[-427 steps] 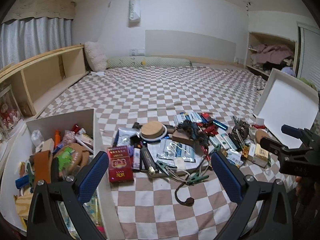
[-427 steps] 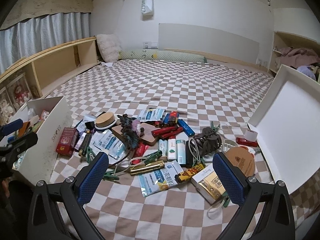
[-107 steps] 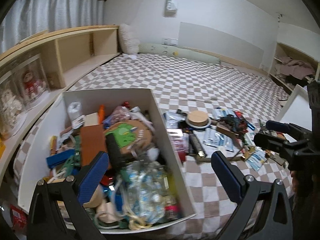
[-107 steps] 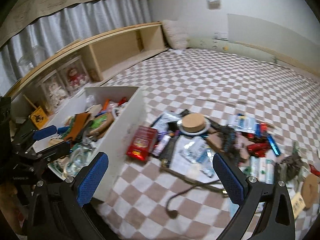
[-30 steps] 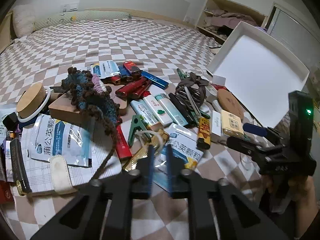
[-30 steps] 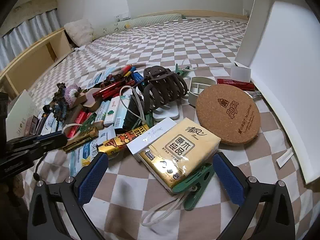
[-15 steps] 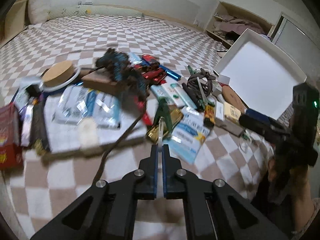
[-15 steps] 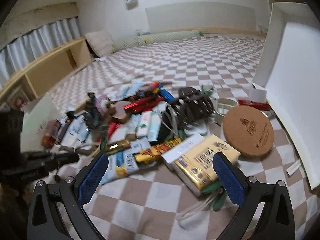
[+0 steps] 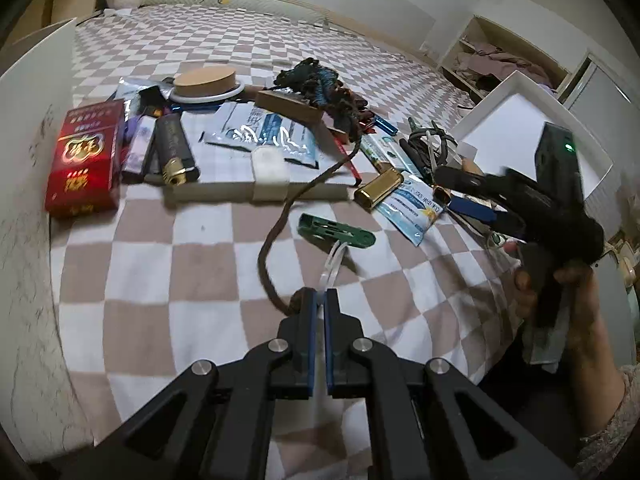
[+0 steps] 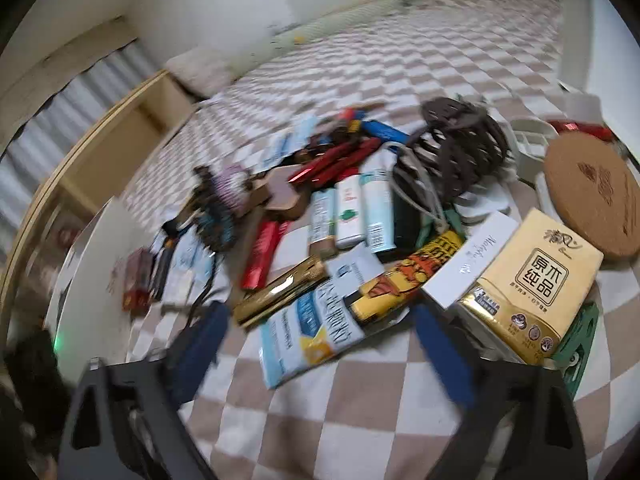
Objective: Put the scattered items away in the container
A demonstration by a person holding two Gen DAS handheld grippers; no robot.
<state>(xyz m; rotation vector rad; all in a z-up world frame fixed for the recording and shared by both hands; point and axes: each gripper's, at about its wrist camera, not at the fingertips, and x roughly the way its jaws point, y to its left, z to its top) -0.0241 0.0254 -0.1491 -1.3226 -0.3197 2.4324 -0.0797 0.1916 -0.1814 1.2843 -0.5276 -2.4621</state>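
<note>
Left wrist view first. Left gripper point(image 9: 319, 298) is clamped on a thin white strap point(image 9: 331, 266); the strap runs up from my pads to a green clip point(image 9: 337, 232), which sits just ahead of the fingertips over the checkered blanket point(image 9: 192, 264). I can't tell if the clip touches the blanket. Brown cord point(image 9: 276, 240) curls just left of the tips. White container point(image 9: 28, 128) wall fills the left edge, and a red cigarette pack point(image 9: 85, 156) lies right beside it; gold characters on it, too blurred for me to read. Blue-white sachet point(image 9: 412, 204) with Chinese print lies right of the clip, a gold lighter point(image 9: 378, 188) overlapping it. Right gripper point(image 9: 472, 184) enters from the right, held in a hand point(image 9: 560, 292), green LED lit on its body.

Right wrist view, motion-blurred. Right gripper point(image 10: 320, 336) jaws are closing, pads not yet on anything. Between and just ahead of them: the same kind of blue-white sachet point(image 10: 312, 332), print unreadable, and a yellow wrapper point(image 10: 404, 276). Yellow tissue pack point(image 10: 532, 284) by the right finger reads 原木纯品. White slim box point(image 10: 468, 260) has script I can't make out. Cork coaster point(image 10: 592, 196) carries a stamped logo, illegible. 1 green clip point(image 10: 576, 344) lies under the tissue pack. The container's point(image 10: 92, 264) wall shows at far left, well apart from my tips.
</note>
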